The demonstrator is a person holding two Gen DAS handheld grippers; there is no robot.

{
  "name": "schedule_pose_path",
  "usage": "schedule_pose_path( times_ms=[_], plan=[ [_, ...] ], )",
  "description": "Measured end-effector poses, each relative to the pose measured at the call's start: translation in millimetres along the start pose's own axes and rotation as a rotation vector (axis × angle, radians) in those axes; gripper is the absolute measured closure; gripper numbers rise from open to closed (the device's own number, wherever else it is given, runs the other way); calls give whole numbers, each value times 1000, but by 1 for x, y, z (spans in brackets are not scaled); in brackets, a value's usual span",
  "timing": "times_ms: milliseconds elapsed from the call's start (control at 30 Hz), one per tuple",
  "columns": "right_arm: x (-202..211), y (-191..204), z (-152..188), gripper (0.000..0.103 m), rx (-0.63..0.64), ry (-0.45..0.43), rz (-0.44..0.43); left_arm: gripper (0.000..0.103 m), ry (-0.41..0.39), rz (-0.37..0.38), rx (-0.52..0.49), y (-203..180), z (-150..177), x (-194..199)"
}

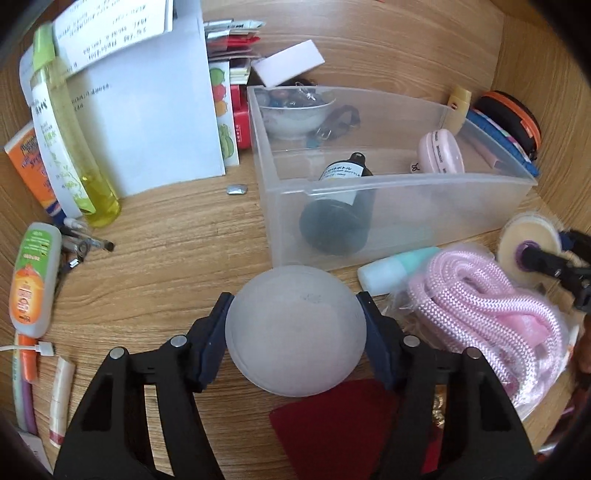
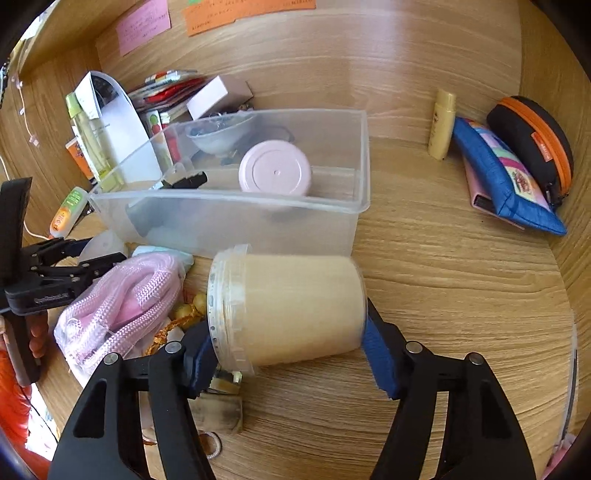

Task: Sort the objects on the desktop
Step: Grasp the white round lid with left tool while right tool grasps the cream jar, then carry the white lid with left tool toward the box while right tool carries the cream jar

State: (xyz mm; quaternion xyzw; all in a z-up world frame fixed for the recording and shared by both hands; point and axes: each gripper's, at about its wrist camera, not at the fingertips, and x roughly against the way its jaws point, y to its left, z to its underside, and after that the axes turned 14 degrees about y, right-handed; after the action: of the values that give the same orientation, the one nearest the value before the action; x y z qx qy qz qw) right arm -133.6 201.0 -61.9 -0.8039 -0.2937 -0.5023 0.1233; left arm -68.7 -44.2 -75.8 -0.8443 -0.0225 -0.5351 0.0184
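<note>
Bench (image 2: pixel 461 295): light wood-grain surface, seen widest at 3 o'clock in the right wrist view. The back wall (image 2: pixel 369 66) at 12 o'clock carries the same grain. Two paper notes are fixed flat to that wall: a pink note (image 2: pixel 144 26) at 11 o'clock and an orange note (image 2: pixel 251 11) just beside it toward 12, cut by the upper edge, writing on both too small to read. A thin pale cable (image 2: pixel 23 99) with small clips runs down the side wall at 10 o'clock.
</note>
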Motion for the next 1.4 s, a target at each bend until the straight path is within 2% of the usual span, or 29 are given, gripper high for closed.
schedule_pose_path(
  times_ms=[167, 333, 500, 633, 867, 1067, 1400],
  plan=[
    [4, -3, 2, 39, -9, -16, -13, 38, -18, -2, 26, 6, -1, 4],
    [12, -13, 3, 39, -52, -41, -43, 38, -59, 12, 103, 15, 1, 14],
    [34, -17, 1, 39, -55, -96, -41, 38, -117, 53, 155, 21, 6, 34],
    [50, -18, -3, 39, -50, -142, -55, 38, -175, 36, 156, 17, 3, 55],
    [66, -19, -17, 39, -42, -201, -62, 38, -241, 55, 134, 13, -11, 76],
    [65, -13, -36, 39, -21, -224, -95, 38, -256, 94, 130, 9, -25, 82],
    [49, 5, -85, 39, 34, -211, -117, 38, -278, 78, 108, 2, -63, 86]
  ],
)
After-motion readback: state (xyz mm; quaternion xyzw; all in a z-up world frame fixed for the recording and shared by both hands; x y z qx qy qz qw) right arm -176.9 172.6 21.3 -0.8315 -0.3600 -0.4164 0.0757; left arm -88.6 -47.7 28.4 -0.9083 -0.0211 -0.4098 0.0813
